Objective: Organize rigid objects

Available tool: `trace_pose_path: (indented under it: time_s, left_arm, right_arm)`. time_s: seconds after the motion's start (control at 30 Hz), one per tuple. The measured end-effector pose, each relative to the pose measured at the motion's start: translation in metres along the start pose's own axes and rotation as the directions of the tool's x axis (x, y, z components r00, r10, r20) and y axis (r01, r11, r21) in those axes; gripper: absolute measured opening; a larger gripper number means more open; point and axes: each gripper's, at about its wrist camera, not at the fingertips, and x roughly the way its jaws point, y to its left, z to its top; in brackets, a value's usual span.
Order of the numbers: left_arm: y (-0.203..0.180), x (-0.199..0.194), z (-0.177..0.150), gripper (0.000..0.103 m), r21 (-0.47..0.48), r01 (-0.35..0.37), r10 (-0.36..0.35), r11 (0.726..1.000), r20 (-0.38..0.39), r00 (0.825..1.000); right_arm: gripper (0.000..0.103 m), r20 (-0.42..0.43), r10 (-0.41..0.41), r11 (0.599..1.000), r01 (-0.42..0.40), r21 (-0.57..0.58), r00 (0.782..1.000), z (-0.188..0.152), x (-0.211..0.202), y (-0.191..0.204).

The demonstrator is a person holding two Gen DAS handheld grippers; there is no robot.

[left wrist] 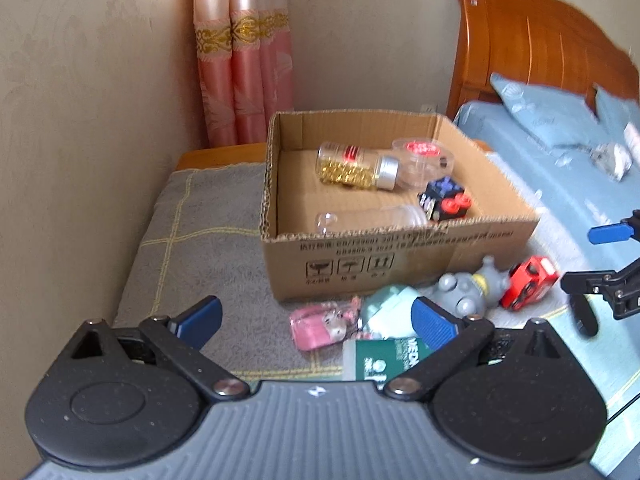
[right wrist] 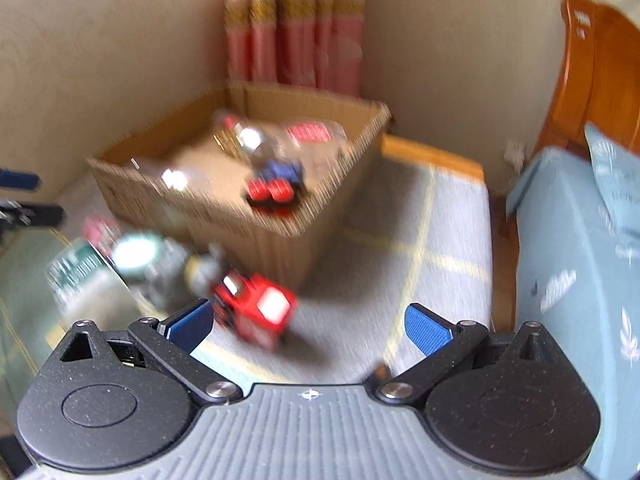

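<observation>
Both hand-held grippers, left (left wrist: 316,318) and right (right wrist: 308,322), were spread and empty. The red truck (right wrist: 254,310) lay beside the box (left wrist: 400,256). Closing off-centre, the right could knock it away.

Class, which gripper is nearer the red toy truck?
Right. The right gripper hovers open just over the red toy truck; the left gripper is farther away, over the green-labelled bottle.

My right wrist view is motion-smeared: the cardboard box (right wrist: 240,184) contents and the red toy car (right wrist: 256,312) lack detail. In my left view, the green-labelled bottle (left wrist: 384,360) is partly hidden behind my left tongs (left wrist: 316,320). My right tongs (left wrist: 600,264) are cut by the frame edge.
</observation>
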Motion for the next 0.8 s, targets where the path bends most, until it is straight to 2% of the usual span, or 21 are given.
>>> trace_pose_path:
  time_s: [0.1,0.4,0.57,0.67,0.8]
  left_arm:
    - [-0.009,-0.002,-0.004,0.1,0.048,-0.032,0.033,0.998,-0.007,0.999]
    - [-0.017,0.002,-0.01,0.1,0.066,-0.008,0.009,0.998,-0.022,1.0]
    - [-0.019,0.002,-0.012,0.1,0.073,-0.005,0.007,0.997,-0.028,1.0]
    - [-0.019,0.001,-0.012,0.1,0.067,-0.007,0.008,0.998,-0.024,1.0]
    - [-0.018,0.0,-0.013,0.1,0.065,-0.012,0.013,0.998,-0.023,1.0]
  right_arm:
    - [0.103,-0.065,-0.026,0.998,0.029,0.053,0.998,-0.017,0.01,-0.01]
    - [0.103,-0.098,0.066,0.985,-0.049,0.162,0.993,-0.062,-0.002,0.007]
    - [0.103,-0.074,0.128,0.982,-0.116,0.151,0.989,-0.065,-0.003,0.029]
    - [0.103,-0.071,0.161,0.983,-0.153,0.107,0.984,-0.062,0.0,0.045]
    - [0.103,-0.093,0.136,0.991,-0.134,0.028,0.986,-0.055,0.0,0.057]
